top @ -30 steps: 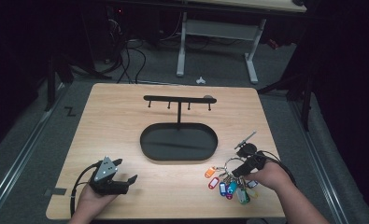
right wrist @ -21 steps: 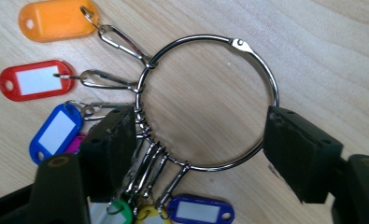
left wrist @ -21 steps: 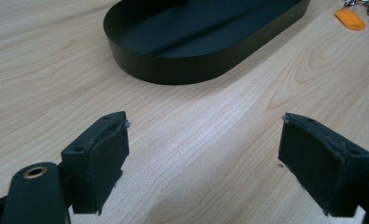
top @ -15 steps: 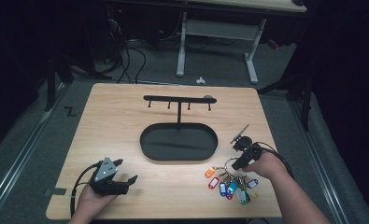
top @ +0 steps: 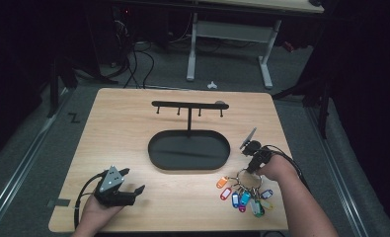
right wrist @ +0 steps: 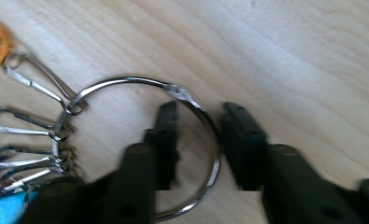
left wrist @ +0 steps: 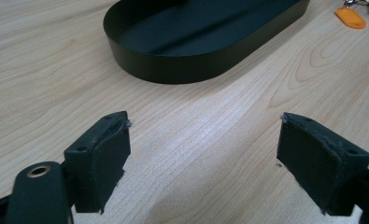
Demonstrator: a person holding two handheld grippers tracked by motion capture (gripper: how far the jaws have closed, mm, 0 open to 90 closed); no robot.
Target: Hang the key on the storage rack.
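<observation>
A big metal key ring (right wrist: pixel 126 80) lies on the wooden table (top: pixel 133 128), with several clips and coloured tags (top: pixel 244 197) fanned out toward the person. My right gripper (right wrist: pixel 200 109) points down at it with one jaw inside the ring and the other outside. The wire runs through the narrow gap between them, and the jaws are not clamped on it. In the high view the right gripper (top: pixel 249 168) stands just above the ring (top: pixel 239 174). My left gripper (top: pixel 136 180) rests near the front left edge, open wide and holding nothing (left wrist: pixel 203 135).
A black oval tray (top: pixel 188 167) sits mid-table with a hook rack (top: pixel 188 104) rising from its back; its wall (left wrist: pixel 173 65) lies ahead of the left gripper. An orange tag (left wrist: pixel 350 17) lies to the tray's right. Bare wood spans the left and far parts.
My right gripper has shifted forward and a little left, coming onto the ring. The tags and the left gripper have stayed put.
</observation>
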